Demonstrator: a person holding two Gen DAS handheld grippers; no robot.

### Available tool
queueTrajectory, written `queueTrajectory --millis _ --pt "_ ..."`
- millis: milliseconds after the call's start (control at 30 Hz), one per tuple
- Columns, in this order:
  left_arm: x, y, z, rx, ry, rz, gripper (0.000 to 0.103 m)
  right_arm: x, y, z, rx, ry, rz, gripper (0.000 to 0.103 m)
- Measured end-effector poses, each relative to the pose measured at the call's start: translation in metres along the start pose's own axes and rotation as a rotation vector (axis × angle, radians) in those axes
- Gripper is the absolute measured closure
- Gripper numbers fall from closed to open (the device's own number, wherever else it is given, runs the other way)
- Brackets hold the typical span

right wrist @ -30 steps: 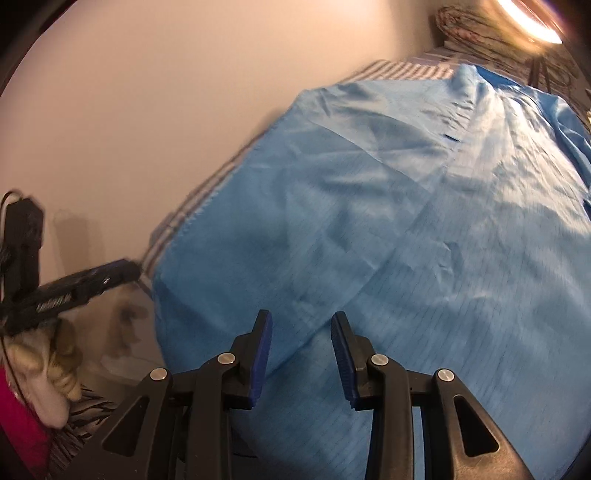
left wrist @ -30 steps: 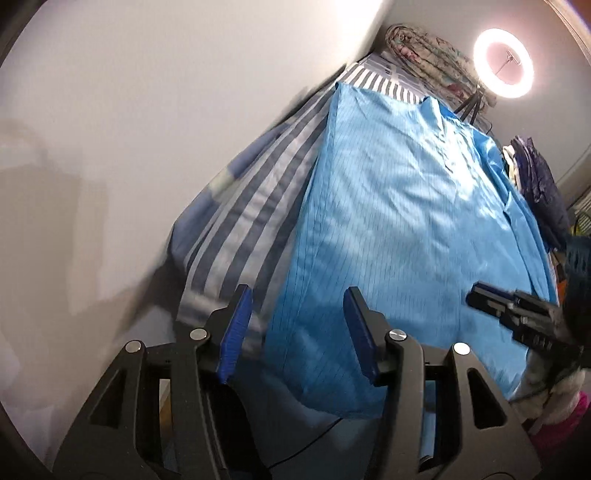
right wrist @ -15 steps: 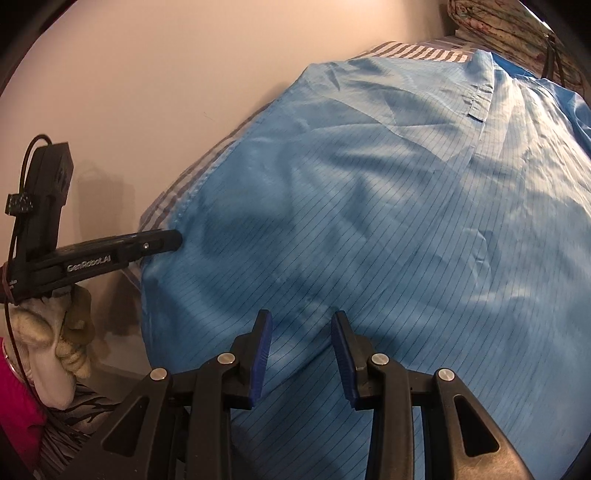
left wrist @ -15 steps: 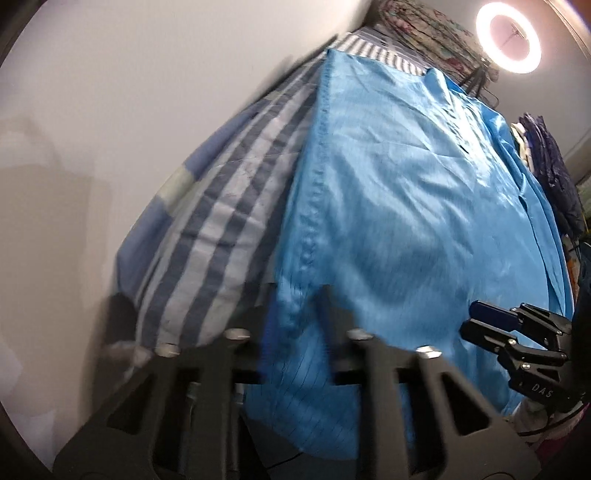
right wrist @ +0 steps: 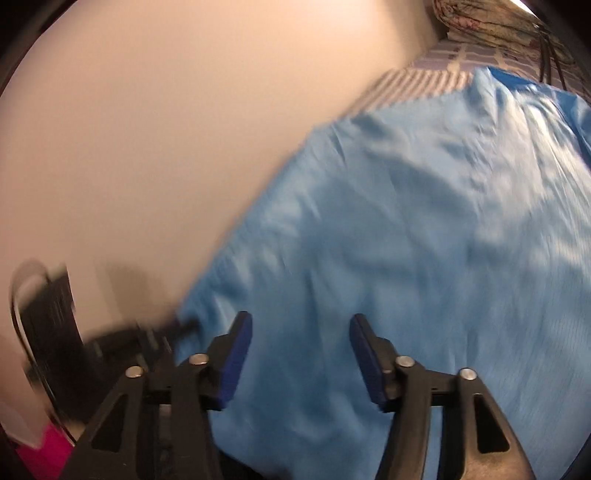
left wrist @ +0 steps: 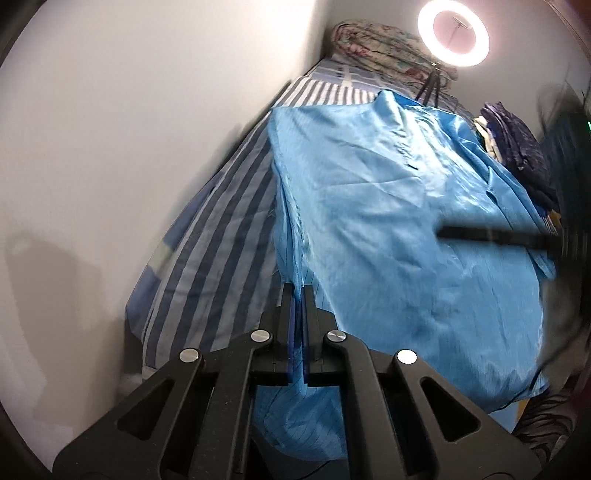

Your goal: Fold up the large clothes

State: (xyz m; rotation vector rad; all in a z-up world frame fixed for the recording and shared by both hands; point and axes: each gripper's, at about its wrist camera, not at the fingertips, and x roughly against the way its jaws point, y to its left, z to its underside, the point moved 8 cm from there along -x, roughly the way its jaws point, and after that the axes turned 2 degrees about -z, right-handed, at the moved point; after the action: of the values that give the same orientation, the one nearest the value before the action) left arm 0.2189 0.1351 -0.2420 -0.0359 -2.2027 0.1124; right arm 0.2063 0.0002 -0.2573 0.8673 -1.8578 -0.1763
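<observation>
While the blue garment [left wrist: 388,229] is spread over the striped bed [left wrist: 229,221] beside the wall [left wrist: 129,129], its near left edge is pinched between the closed fingers of the left tool [left wrist: 298,295]. Over the cloth's near part the right tool [right wrist: 301,332] is held with its fingers wide apart, nothing between them. A ring light [left wrist: 453,32] is seen beyond the bed's far end.

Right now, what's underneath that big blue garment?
The blue garment lies on a striped bedsheet, which shows along its wall side and beyond its far edge. Whatever sits directly beneath the cloth is covered.
</observation>
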Motion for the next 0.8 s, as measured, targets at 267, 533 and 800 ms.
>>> queueTrajectory --millis 267,533,800 --pt "0.004 -0.021 -0.008 -0.064 -0.03 0.002 0.103 -0.068 0.025 -0.07 -0.002 0.065 0.043 0.041" --pt "0.002 -0.024 -0.013 -0.061 -0.036 0.026 0.103 -0.142 0.032 -0.084 0.104 0.186 0.254 0.041" --pt "0.001 -0.027 -0.014 -0.068 -0.033 0.033 0.103 -0.163 0.013 -0.085 0.074 0.237 0.297 0.095"
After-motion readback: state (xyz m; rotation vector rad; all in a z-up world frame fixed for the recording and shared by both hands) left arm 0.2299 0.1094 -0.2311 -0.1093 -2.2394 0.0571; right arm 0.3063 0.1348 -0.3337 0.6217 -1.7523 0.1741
